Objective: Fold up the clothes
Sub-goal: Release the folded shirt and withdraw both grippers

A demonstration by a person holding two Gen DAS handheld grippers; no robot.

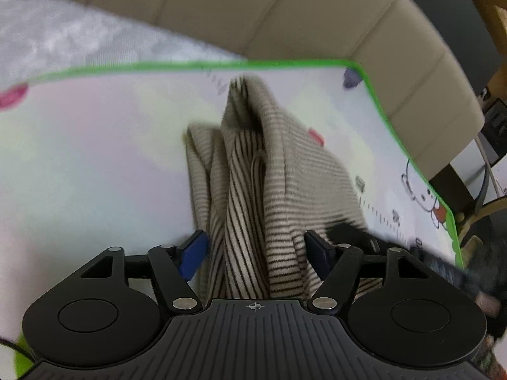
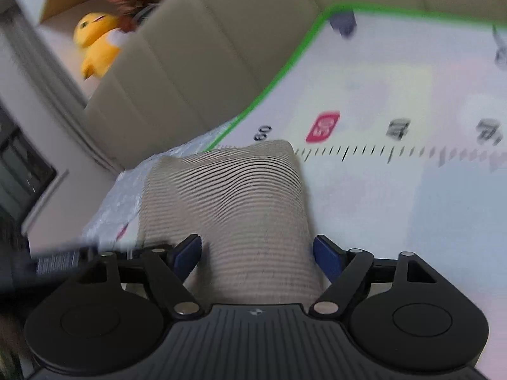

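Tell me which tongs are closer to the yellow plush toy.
Right. The yellow plush toy sits up-left beyond the right tongs past the sofa; the left tongs view never shows it.

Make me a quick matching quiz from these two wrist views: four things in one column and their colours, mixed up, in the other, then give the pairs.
Things:
1. garment
2. mat border
3. plush toy
4. number label on the mat

Colours:
A. yellow
B. red with pale digits
C. beige with thin dark stripes
D. bright green

Pairs: 1-C, 2-D, 3-A, 4-B
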